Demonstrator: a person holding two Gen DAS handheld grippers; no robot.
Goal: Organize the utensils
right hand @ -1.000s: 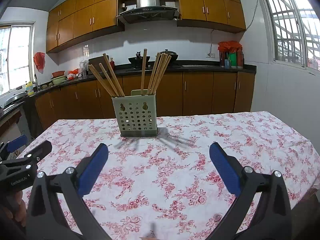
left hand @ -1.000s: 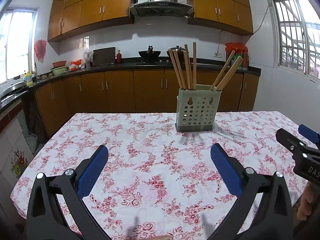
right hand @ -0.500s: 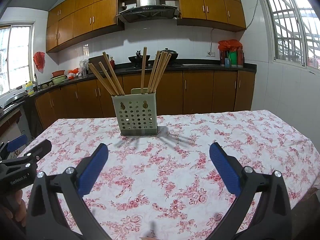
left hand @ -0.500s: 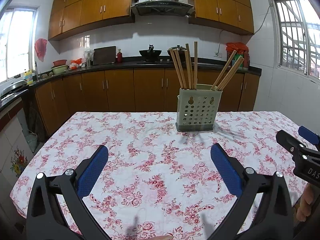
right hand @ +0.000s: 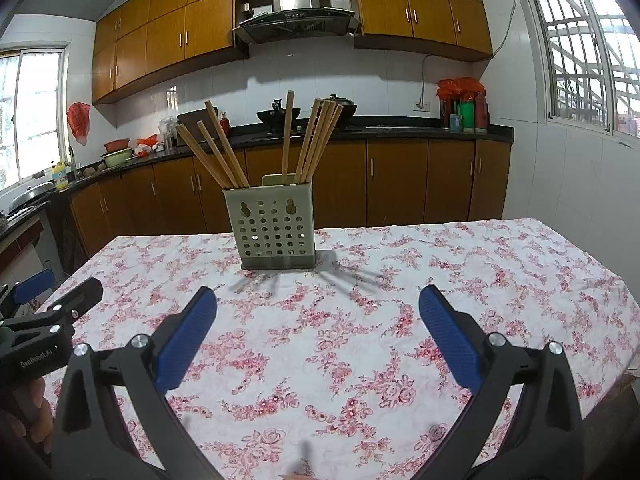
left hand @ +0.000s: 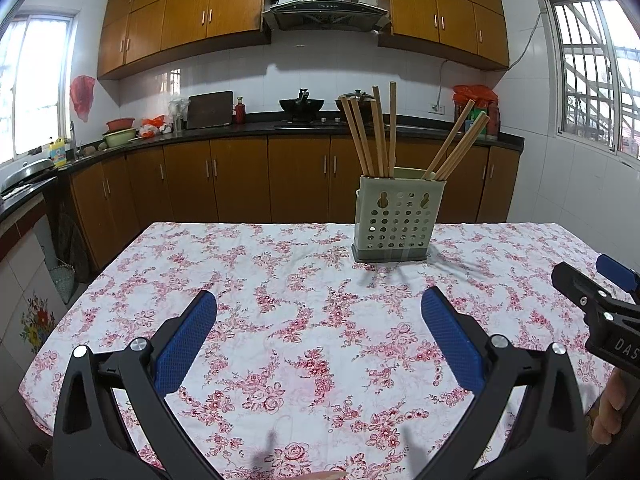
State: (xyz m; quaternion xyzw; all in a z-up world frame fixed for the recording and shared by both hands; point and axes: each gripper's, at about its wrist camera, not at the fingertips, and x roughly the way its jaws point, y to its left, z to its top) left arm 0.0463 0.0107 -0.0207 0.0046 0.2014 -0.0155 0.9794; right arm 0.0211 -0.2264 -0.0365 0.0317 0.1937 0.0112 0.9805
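Both claws, left claw [left hand: 319, 316] and right claw [right hand: 318, 314], gape wide, empty. Pale perforated plastic holder [right hand: 275, 229] of wooden chopsticks [right hand: 316, 140] sits at twelve o'clock on the floral-clothed surface [right hand: 480, 280]; probably I'd approach slowly.

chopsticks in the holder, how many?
7: all stand in the holder on the table, three chopsticks leaning left, four right in the right wrist view. More may be hidden.

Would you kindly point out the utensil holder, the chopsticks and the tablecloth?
utensil holder [left hand: 399, 222]: left wrist view, perforated front wall.
chopsticks [right hand: 286, 136]: right wrist view, shaft of the upright stick.
tablecloth [right hand: 440, 264]: right wrist view, bare floral patch.
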